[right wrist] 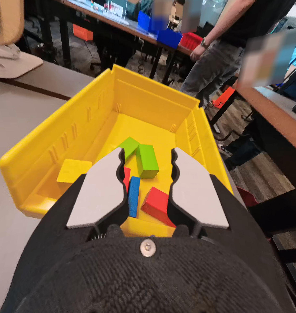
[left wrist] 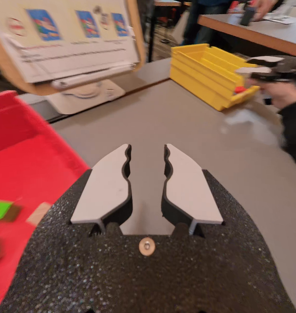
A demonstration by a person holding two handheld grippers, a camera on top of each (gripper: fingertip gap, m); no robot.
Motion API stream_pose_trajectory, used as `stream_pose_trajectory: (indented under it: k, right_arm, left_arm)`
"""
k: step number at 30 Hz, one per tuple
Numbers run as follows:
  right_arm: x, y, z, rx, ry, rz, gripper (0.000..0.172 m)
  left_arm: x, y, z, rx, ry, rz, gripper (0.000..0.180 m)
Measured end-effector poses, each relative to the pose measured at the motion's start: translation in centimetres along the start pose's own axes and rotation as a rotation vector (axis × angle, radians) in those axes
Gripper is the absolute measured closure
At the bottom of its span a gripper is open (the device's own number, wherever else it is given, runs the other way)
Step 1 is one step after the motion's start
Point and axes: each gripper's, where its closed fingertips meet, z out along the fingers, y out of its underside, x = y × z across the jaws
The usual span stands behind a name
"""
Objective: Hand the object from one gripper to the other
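Yellow bin (right wrist: 42, 147): two green, two red, one blue, one yellow block; both tools apart, bare.

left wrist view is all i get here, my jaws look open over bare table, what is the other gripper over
Observer: The right gripper hangs over the yellow plastic bin, open, gripping nothing.
Operator: what's in that bin
Observer: Wooden blocks: two green ones, a flat blue one, a red one and a yellow one.
Operator: which sits between its fingers
Observer: The blue block and a second red piece lie below the gap, near the left finger; neither pad touches them.
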Motion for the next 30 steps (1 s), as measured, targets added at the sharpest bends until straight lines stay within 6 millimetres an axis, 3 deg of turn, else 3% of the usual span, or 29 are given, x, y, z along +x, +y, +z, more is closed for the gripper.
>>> stream_pose_trajectory:
  k: [4, 8, 10, 15, 19, 25, 30]
  right_arm:
    - [-0.8, -2.3, -0.5, 0.097, -0.013, 0.001, 0.119]
    - [-2.6, -3.7, -0.7, 0.147, -0.047, -0.073, 0.121]
    - [-3.4, -3.8, -0.6, 0.147, -0.062, -0.112, 0.121]
    - [-5.1, -4.3, -0.6, 0.163, -0.111, -0.160, 0.121]
    - [-6.9, -5.4, -1.1, 0.217, -0.207, -0.152, 0.121]
    - [-11.5, -7.6, -2.9, 0.330, -0.460, -0.123, 0.118]
    - [-13.1, -7.1, -3.1, 0.311, -0.527, -0.183, 0.109]
  left_arm:
    - [-5.6, -0.3, -3.7, 0.010, -0.293, 0.019, 0.142]
    - [-10.0, 1.6, -7.3, -0.122, -0.505, 0.045, 0.142]
    - [-11.6, 2.4, -8.1, -0.199, -0.545, 0.087, 0.143]
    - [-15.4, 4.9, -6.8, -0.572, -0.401, 0.282, 0.140]
    - [-19.1, 5.7, -4.7, -0.777, -0.281, 0.398, 0.135]
    - [-21.6, 10.2, -2.2, -1.045, -0.095, 0.329, 0.130]
    - [-23.8, 12.0, -1.6, -1.148, -0.156, 0.326, 0.132]
